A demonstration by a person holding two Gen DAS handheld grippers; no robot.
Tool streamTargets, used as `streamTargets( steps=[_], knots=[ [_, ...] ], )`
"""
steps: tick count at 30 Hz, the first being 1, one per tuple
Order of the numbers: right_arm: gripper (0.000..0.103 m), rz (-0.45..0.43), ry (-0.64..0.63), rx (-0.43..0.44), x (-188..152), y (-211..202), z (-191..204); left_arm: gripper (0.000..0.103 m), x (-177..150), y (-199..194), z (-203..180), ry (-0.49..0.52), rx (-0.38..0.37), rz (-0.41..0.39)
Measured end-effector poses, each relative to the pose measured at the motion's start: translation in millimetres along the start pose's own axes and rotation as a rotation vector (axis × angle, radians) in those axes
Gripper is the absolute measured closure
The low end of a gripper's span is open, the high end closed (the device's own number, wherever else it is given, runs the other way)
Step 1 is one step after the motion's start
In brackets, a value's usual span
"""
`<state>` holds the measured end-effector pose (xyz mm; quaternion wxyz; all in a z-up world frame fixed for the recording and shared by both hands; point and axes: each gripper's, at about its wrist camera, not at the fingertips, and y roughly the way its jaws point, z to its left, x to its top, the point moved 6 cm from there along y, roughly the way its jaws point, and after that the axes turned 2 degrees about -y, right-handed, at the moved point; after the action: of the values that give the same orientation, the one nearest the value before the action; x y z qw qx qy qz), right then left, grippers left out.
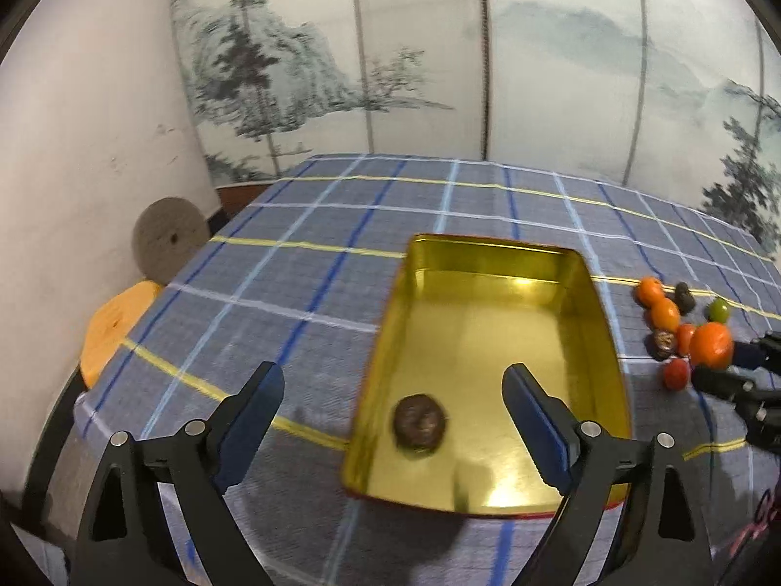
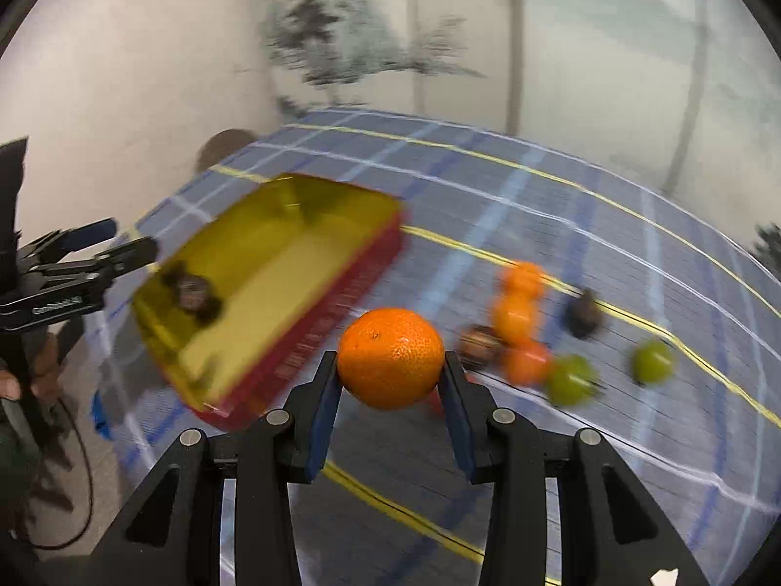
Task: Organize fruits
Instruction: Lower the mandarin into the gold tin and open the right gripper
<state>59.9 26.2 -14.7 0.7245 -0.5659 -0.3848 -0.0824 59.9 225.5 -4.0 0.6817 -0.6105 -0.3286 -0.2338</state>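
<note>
My left gripper [image 1: 394, 376] is open, hovering over the near end of a gold tin [image 1: 488, 332] with red outer walls. A dark brown round fruit [image 1: 420, 422] lies on the tin floor below and between the fingers, untouched. My right gripper [image 2: 390, 364] is shut on an orange mandarin [image 2: 390, 356], lifted off the cloth to the right of the tin [image 2: 293, 263]. In the left wrist view that mandarin [image 1: 710, 344] and the right gripper [image 1: 732, 366] appear at the far right. The open left gripper [image 2: 132, 244] shows at the left of the right wrist view.
Loose fruits lie on the blue checked cloth [image 1: 317, 293] right of the tin: oranges [image 2: 515, 317], dark ones [image 2: 583, 315], green ones [image 2: 651, 361], a red one [image 1: 676, 373]. A grey disc [image 1: 171, 239] and an orange round board [image 1: 117, 332] sit off the table's left edge. A painted screen [image 1: 439, 49] stands behind.
</note>
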Motion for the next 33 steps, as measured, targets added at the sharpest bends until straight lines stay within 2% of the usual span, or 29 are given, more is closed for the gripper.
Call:
streamTargets(
  steps=[6, 11, 20, 33],
  knots=[
    [0.065, 0.039, -0.105, 0.081, 22.1, 36.1, 65.9, 0.011, -12.5, 3.0, 41.7, -0.073, 0.085, 0.043],
    [0.065, 0.093, -0.162, 0.103, 27.0, 65.9, 98.7, 0.011, -23.5, 5.0, 69.5, -0.113, 0.157, 0.073],
    [0.065, 0.178, -0.191, 0.091, 21.6, 98.4, 114.2, 0.011, -39.1, 6.5, 85.9, -0.126, 0.201, 0.121],
    [0.063, 0.216, -0.242, 0.062, 17.3, 108.2, 125.1, 0.011, -45.6, 7.1, 83.3, -0.122, 0.182, 0.138]
  ],
)
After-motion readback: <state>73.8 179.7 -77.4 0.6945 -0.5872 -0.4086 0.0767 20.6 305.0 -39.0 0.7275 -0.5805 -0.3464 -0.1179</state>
